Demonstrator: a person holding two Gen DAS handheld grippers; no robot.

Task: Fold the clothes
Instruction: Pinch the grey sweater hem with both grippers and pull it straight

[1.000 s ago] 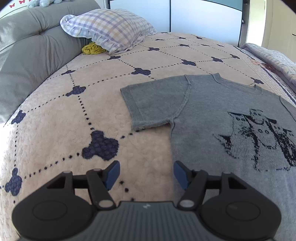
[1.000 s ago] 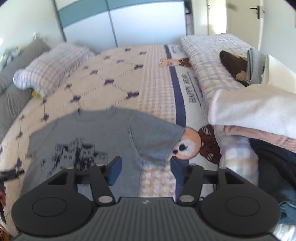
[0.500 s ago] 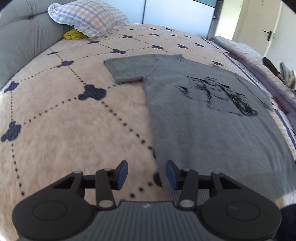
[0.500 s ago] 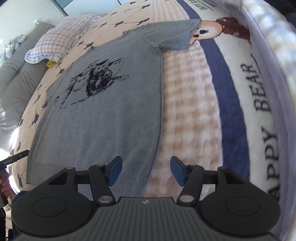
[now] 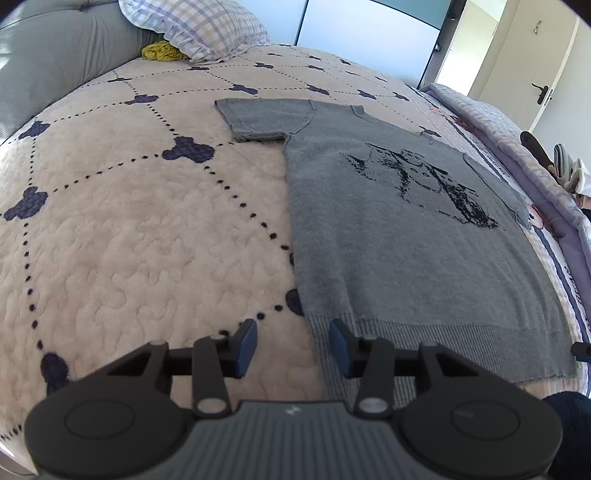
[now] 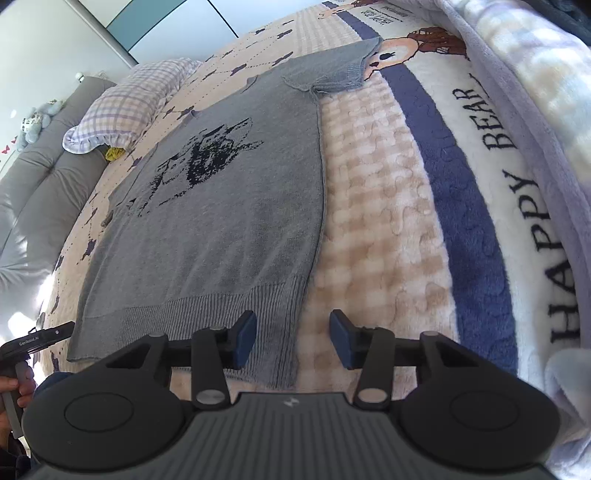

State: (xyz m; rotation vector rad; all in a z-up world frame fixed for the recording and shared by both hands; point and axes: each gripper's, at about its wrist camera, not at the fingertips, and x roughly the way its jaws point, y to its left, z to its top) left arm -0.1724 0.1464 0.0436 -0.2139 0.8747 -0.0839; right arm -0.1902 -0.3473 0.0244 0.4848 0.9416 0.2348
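A grey knit short-sleeved top (image 5: 399, 236) with a black print lies flat, front up, on the bed. It also shows in the right wrist view (image 6: 221, 206). My left gripper (image 5: 291, 345) is open and empty, low over the hem's left corner, its jaws either side of the corner. My right gripper (image 6: 291, 338) is open and empty, low over the hem's right corner. The left gripper's tip also shows at the left edge of the right wrist view (image 6: 40, 338).
The bed carries a cream blanket (image 5: 122, 236) with dark blue dots. A checked pillow (image 5: 199, 27) and a yellow cloth (image 5: 162, 51) lie by the grey headboard (image 5: 48, 62). A lilac quilt (image 6: 546, 155) and piled clothes lie to the right.
Both grippers have moved from the sleeves back along the top's sides to the hem and come lower over its two corners. The top has not moved.
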